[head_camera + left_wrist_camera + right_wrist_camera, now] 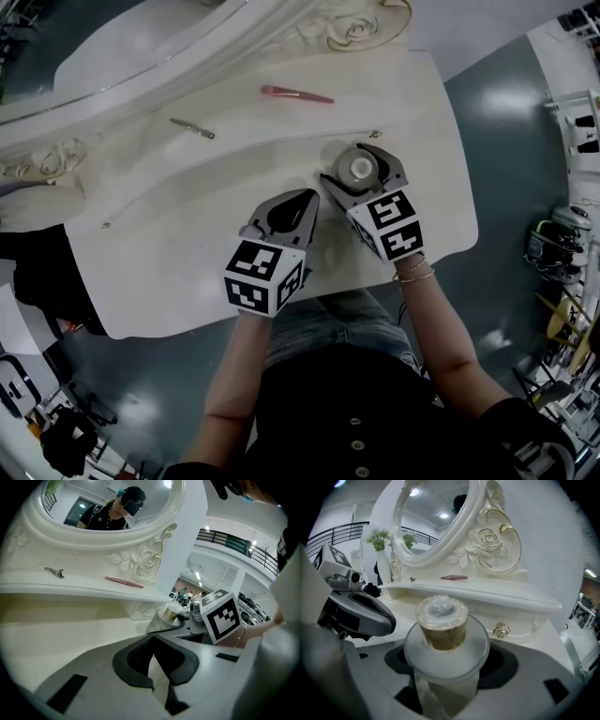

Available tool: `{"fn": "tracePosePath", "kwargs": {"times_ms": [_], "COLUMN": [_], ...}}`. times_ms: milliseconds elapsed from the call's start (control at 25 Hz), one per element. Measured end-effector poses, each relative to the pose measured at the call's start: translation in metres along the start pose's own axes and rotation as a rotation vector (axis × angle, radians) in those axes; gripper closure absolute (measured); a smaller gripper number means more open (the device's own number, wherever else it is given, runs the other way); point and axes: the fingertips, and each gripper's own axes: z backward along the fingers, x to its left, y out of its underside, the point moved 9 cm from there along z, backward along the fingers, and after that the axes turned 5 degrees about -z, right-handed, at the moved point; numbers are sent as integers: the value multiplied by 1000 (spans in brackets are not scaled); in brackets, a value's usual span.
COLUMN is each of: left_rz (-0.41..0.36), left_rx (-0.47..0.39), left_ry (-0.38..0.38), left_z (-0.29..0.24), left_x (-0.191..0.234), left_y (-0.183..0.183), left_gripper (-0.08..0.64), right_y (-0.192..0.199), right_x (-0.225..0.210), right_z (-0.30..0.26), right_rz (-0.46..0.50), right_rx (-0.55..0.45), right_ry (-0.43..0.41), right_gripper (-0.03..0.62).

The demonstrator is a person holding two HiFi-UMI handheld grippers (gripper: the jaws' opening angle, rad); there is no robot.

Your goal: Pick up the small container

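here right tongs hold the small container well inside the tabletop; left tongs closed, empty; only head view shows its near edge.

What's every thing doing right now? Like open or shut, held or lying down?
Small container: upright, held in the right tool.
Right tool: shut on the small container.
Left tool: shut, empty.
Pink stick: lying flat on the shelf.
Metal clipper: lying flat on the shelf.
Drawer: shut.
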Motion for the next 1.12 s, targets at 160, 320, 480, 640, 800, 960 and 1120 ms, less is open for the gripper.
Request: {"fn": "tracePosePath", "kwargs": {"times_ms": [160,320,480,640,800,960,1120], "left_rz": [-3,-14,-33,-53,-62,-87,-126], "left_rx": [9,17,23,39,30,6,-15], "left_ry": [-2,0,8,18,10,-2,8], "left_z": [2,4,7,10,16,23,29], "left_x": [0,-1,-3,-7,-8,-6,-11], "left_y": [0,-1,-5,-9,-15,-29,-45], "left_gripper": [546,546,546,546,546,546,546], "right_y": [2,7,7,2,-6,-23,-41], "right_x": [2,8,15,18,18,15,11], "right_z": [2,9,19,31,46,60,81], "right_rz": [-7,-11,-6,-2,11,21,13], "right_rx": [-7,-4,-21,-53,-82,-133,-210], "right_ry": [-5,-11,-27,-27,-21,-10,7], "right_gripper": [248,248,248,248,250,250,250]}}
